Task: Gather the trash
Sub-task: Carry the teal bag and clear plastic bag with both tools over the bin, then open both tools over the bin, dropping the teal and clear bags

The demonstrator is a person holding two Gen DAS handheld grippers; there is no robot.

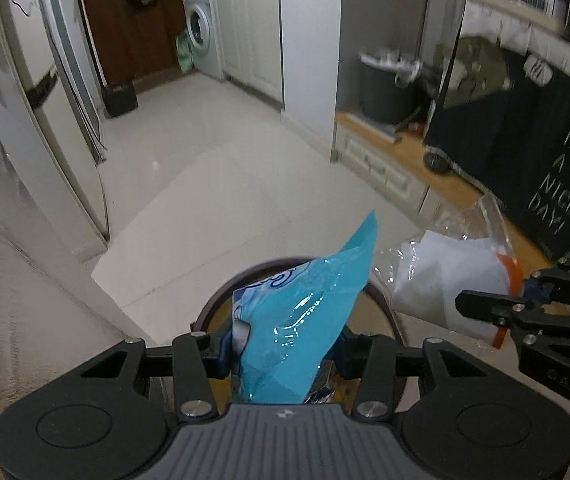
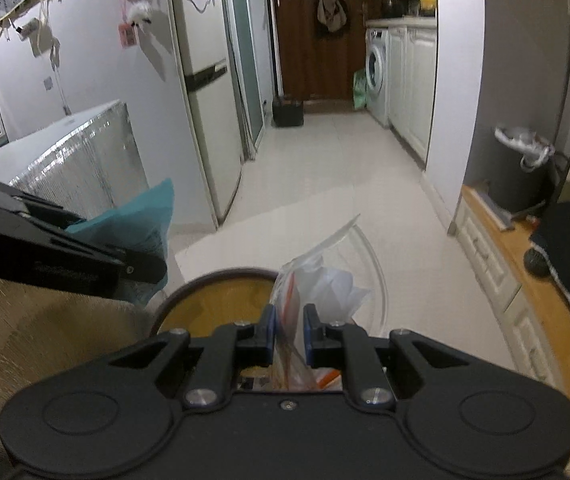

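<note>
My left gripper [image 1: 285, 352] is shut on a blue plastic wrapper [image 1: 301, 312] and holds it over a round brown-rimmed bin [image 1: 385, 304] with a yellow inside. My right gripper [image 2: 289, 334] is shut on a clear plastic bag [image 2: 325, 280] with white paper and an orange strip inside, held over the same bin [image 2: 221, 292]. The right gripper [image 1: 525, 300] and its bag [image 1: 445, 276] show at the right of the left wrist view. The left gripper [image 2: 85, 256] and blue wrapper [image 2: 137, 216] show at the left of the right wrist view.
A white tiled floor [image 2: 325, 168] runs ahead to a washing machine [image 2: 377, 68] and brown door. A fridge [image 2: 209, 92] and foil-covered box [image 2: 81, 160] stand left. A dark lined trash can [image 2: 521, 172] sits on a wooden platform [image 2: 497, 232] at right.
</note>
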